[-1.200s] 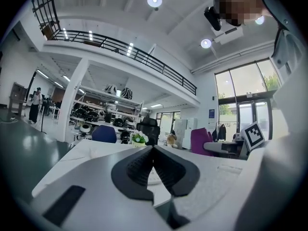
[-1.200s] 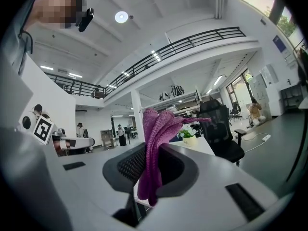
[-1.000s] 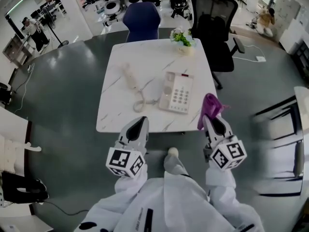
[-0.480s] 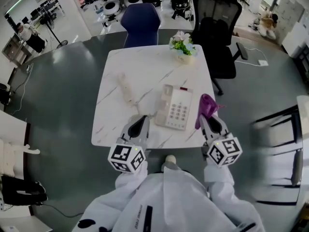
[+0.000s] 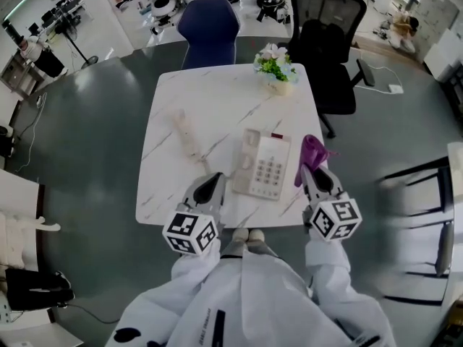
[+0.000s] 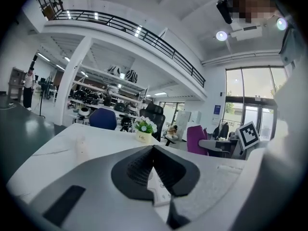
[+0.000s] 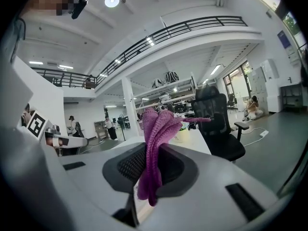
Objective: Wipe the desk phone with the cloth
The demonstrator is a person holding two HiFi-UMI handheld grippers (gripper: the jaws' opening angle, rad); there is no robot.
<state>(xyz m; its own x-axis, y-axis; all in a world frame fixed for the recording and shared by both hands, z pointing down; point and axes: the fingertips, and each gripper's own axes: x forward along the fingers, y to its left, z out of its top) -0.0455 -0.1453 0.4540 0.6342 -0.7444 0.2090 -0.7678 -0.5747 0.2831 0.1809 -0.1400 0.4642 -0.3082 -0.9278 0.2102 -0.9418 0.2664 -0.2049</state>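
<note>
Clamping one cloth [image 7: 156, 143], right hand-held gripper [image 5: 313, 172]; left hand-held gripper [image 5: 213, 181] closed, empty; one desk phone [image 5: 264, 166].

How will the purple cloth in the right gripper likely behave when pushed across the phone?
Probably floppy: the cloth folds and hangs limp around the right gripper's closed jaws. Its knitted texture suggests it is light and should drag, not slip.

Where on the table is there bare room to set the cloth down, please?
The far left corner of the table, beyond the handset, is bare, and so is the stretch between the flower pot and the phone. The near edge is crowded: the left gripper and the right gripper with the cloth flank the phone.
</note>
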